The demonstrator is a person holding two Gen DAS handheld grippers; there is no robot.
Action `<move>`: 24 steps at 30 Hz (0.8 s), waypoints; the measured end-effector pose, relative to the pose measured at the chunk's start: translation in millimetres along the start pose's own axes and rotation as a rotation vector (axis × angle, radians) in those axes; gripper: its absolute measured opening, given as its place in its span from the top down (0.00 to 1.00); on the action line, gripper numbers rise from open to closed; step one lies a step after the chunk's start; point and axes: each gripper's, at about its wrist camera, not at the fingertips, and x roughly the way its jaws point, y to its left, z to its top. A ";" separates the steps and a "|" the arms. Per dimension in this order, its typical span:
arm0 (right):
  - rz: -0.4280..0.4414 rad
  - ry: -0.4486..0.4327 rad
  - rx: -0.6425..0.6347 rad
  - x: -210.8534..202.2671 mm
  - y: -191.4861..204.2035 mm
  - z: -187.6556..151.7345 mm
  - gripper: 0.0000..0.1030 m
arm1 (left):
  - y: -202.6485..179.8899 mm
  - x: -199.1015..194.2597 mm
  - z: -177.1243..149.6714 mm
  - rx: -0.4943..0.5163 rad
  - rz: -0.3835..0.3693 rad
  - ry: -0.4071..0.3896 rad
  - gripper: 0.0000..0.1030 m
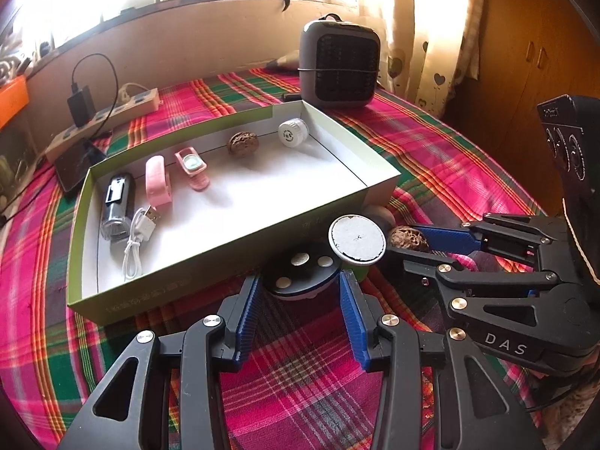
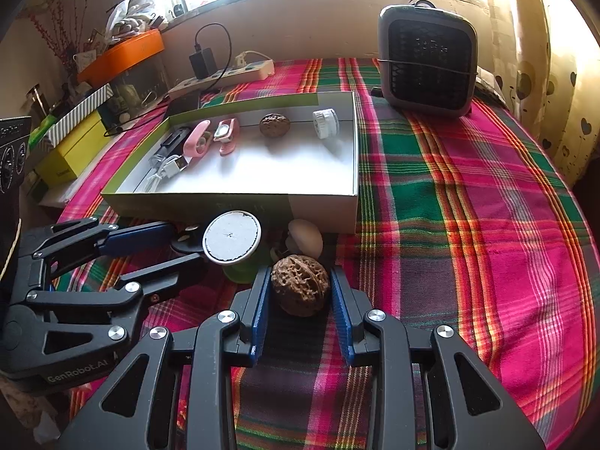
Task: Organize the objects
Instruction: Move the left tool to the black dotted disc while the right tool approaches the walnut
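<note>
A shallow white box [image 1: 240,238] [image 2: 232,202] on the plaid cloth holds a dark lighter [image 1: 118,206], a pink band [image 1: 157,182], a pink watch [image 1: 191,165], a walnut [image 1: 243,143] [image 2: 275,124], a white cap [image 1: 293,132] [image 2: 325,123] and a white USB cable [image 1: 138,238]. My left gripper [image 1: 300,285] [image 2: 180,242] is open around a dark round disc [image 1: 300,273] in front of the box. My right gripper [image 2: 300,288] [image 1: 420,243] has its pads on both sides of a second walnut [image 2: 300,285] [image 1: 407,238] on the cloth. A green spool with a white top [image 1: 357,239] [image 2: 232,242] stands between them.
A pale mushroom-shaped object [image 2: 305,240] lies by the box's near corner. A grey fan heater [image 1: 339,63] [image 2: 427,62] stands behind the box. A power strip with a charger [image 1: 105,112] [image 2: 221,73] and a phone [image 1: 75,163] lie at the back left. Boxes [image 2: 75,131] stack beside the table.
</note>
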 end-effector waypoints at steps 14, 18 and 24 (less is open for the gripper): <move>0.019 -0.001 0.010 -0.8 -4.1 -0.3 0.69 | -1.6 13.5 6.6 0.007 0.015 0.050 0.60; 0.019 -0.001 0.009 -0.9 -4.0 -0.5 0.69 | -1.8 14.1 6.8 0.005 0.013 0.051 0.60; 0.020 -0.001 0.010 -0.9 -4.1 -0.6 0.69 | -0.5 14.8 8.2 -0.014 0.012 0.054 0.60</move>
